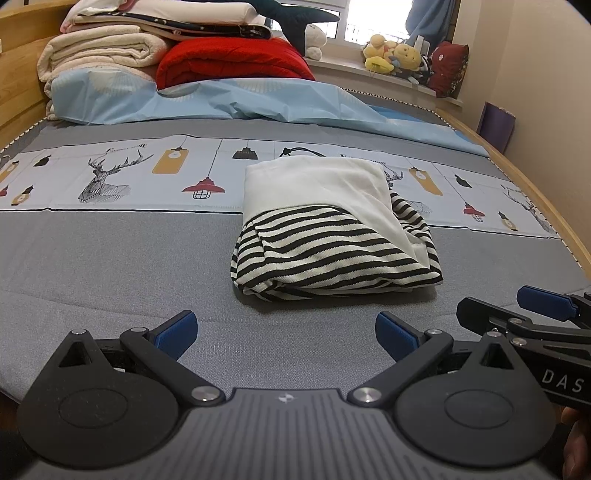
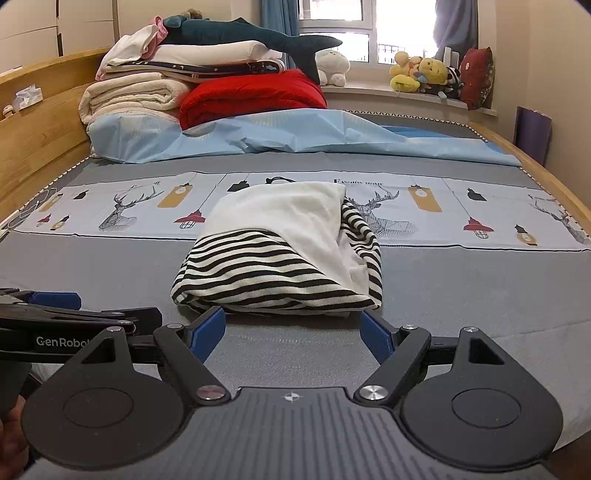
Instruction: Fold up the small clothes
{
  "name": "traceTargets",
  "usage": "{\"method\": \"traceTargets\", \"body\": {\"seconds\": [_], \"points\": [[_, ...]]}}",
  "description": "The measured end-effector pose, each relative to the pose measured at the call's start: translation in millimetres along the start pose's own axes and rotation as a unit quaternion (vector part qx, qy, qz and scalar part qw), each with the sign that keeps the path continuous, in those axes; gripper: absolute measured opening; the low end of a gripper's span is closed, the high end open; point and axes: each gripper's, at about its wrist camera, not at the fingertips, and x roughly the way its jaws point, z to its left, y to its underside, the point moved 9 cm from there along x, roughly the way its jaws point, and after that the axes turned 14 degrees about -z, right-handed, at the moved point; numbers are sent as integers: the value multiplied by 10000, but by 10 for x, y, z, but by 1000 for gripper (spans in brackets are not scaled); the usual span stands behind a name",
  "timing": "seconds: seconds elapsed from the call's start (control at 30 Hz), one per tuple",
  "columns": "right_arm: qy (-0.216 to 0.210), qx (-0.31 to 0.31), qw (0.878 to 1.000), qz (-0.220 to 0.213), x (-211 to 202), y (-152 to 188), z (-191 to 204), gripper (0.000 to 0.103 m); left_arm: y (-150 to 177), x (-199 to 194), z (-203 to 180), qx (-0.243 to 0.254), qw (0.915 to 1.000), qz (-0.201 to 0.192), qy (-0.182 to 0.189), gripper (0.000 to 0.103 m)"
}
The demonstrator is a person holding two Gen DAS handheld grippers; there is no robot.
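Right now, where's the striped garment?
Folded striped garment lies mid-bed on the grey sheet, ahead of both open grippers, closer to the right gripper.

Big wooden bed [image 2: 40,122] with a grey cover [image 1: 110,258], tall pile of folded blankets [image 2: 136,92] by the headboard, bright window [image 2: 332,22] with blue curtains [image 2: 456,22], soft toys on the sill [image 2: 421,75], cream wall [image 2: 561,74]

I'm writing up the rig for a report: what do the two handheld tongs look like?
Both match: the left tongs and right tongs have black linkage arms on round black pivot housings with silver rivets, blue ribbed pads at the tips, and a grey ridged centre plate. White lettering on the side reads "GenRobo…" and "DAS".
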Motion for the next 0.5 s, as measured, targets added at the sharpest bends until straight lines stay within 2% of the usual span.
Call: {"method": "traceTargets", "body": {"seconds": [0.5], "points": [[1,12,10000,17,0,39,20,81,20,9,3,-16,10000,22,1,103]]}}
